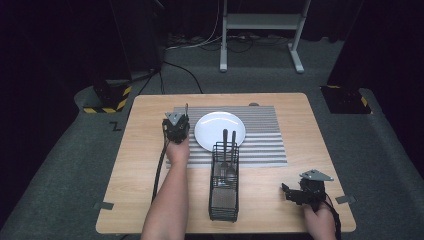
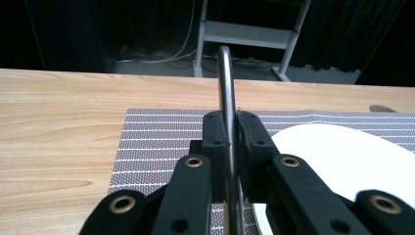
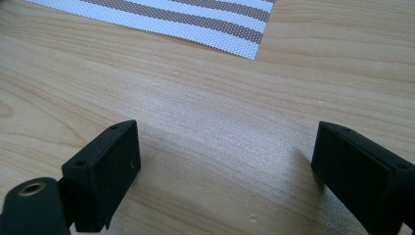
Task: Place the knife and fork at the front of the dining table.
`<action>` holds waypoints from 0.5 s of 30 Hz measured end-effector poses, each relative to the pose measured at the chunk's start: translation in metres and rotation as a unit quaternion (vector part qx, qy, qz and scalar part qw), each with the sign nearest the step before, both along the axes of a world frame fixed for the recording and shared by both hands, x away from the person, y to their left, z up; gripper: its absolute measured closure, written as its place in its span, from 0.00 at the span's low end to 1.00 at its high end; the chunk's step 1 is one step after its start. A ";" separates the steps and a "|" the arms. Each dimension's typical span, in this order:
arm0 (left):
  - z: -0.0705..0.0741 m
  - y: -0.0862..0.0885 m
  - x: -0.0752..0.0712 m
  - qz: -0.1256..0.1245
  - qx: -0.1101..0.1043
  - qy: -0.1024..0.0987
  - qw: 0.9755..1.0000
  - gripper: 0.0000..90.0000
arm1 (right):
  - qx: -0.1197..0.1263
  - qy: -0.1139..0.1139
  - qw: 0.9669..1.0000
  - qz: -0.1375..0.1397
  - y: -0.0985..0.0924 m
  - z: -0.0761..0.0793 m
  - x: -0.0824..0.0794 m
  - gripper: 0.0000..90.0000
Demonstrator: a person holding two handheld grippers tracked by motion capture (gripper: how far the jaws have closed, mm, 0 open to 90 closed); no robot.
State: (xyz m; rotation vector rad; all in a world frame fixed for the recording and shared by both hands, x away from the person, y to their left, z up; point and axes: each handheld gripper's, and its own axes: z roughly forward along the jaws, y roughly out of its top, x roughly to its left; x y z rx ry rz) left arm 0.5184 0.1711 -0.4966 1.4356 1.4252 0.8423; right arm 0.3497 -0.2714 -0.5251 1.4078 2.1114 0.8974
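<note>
Nearest to the camera in the high view, the right gripper [image 1: 291, 193] rests low over the bare wood of the table [image 1: 140, 180], near the front right corner and well to the right of the black wire cutlery basket [image 1: 223, 192]. Its jaws stand wide apart with nothing between them; in the right gripper view [image 3: 222, 169] they frame plain wood, and a corner of the striped placemat [image 3: 195, 19] lies farther off.

That basket stands upright near the front middle of the table, its far end on the front edge of the placemat [image 1: 260, 145]. Two dark handles [image 1: 229, 137] rise from it, just before the white plate [image 1: 220, 127].

Left of the basket and farther back, the left gripper [image 1: 183, 116] is held over the left edge of the placemat, just beside the plate. Its jaws are closed tight on a slim metal cutlery handle [image 2: 226, 93], which stands up between them with its rounded end toward the far side. Which kind of cutlery it is I cannot tell. In the left gripper view the plate [image 2: 342, 156] lies to the right of the jaws.
</note>
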 end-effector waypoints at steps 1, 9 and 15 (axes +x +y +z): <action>0.000 0.000 0.000 0.000 0.000 0.000 1.000 0.92 | 0.000 0.000 1.000 0.000 0.000 0.000 0.000 0.12; 0.000 0.000 0.001 -0.001 0.006 0.013 1.000 0.92 | 0.000 0.000 1.000 0.001 0.000 0.000 0.000 0.12; 0.000 -0.001 0.002 -0.003 0.004 0.014 1.000 0.92 | 0.000 0.000 1.000 0.000 0.000 0.000 -0.001 0.12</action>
